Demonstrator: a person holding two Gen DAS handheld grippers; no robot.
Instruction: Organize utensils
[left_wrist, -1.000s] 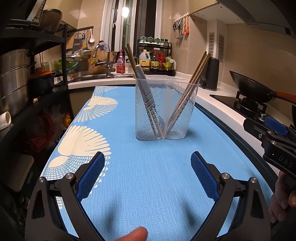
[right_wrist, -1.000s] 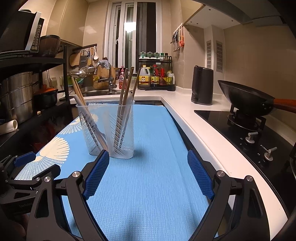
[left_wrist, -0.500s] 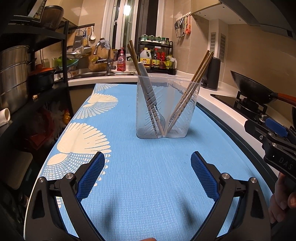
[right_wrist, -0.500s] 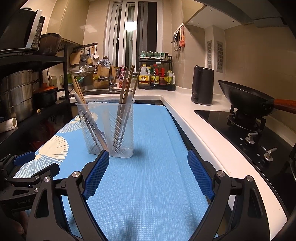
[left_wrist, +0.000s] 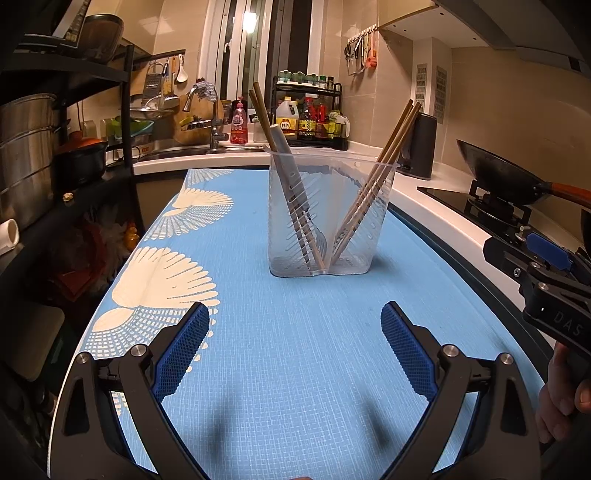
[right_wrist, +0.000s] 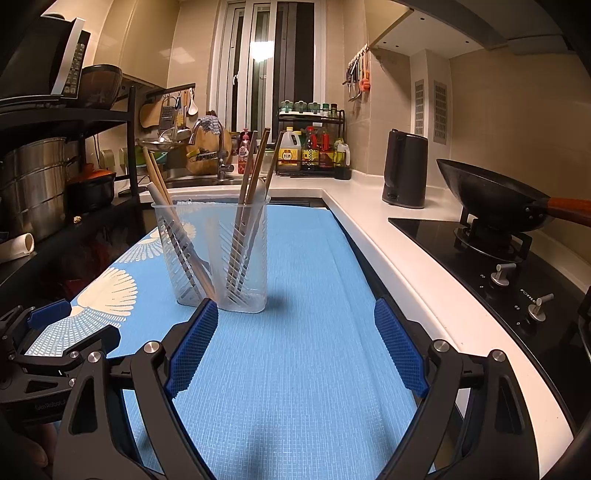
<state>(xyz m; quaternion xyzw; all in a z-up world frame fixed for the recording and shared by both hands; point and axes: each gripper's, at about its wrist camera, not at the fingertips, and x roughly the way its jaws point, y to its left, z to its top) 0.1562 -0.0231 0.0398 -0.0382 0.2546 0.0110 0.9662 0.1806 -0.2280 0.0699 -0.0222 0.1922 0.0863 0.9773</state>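
Both claws empty. Left claw (left_wrist: 294, 332) spread wide, low over the blue mat (left_wrist: 295, 369), nothing between the pads. Right claw (right_wrist: 295, 328) likewise wide open, holding nothing.

Holder (left_wrist: 328, 218): clear plastic, two compartments, upright on the mat on the counter, ahead of both claws and apart from them. In the left wrist view, the left compartment has a pair of chopsticks (left_wrist: 280, 177) and a grey-handled utensil (left_wrist: 291, 177), probably a fork, tines down, leaning left. The right compartment has more chopsticks (left_wrist: 384, 162) leaning right. I see no loose utensils on the mat in either view.

Judgement: sorting looks essentially done. Step in hand is probably a final check or retreat.

Notes for doing it well:
- Keep both claws open and low, clear of the holder; it looks light and top-heavy with long sticks leaning outward, so a nudge could tip it.
- Right claw's left pad (right_wrist: 192, 347) sits nearer the holder's base in its own view; I would back straight off, not sweep sideways.
- If regrouping, lift one item straight up along its lean.
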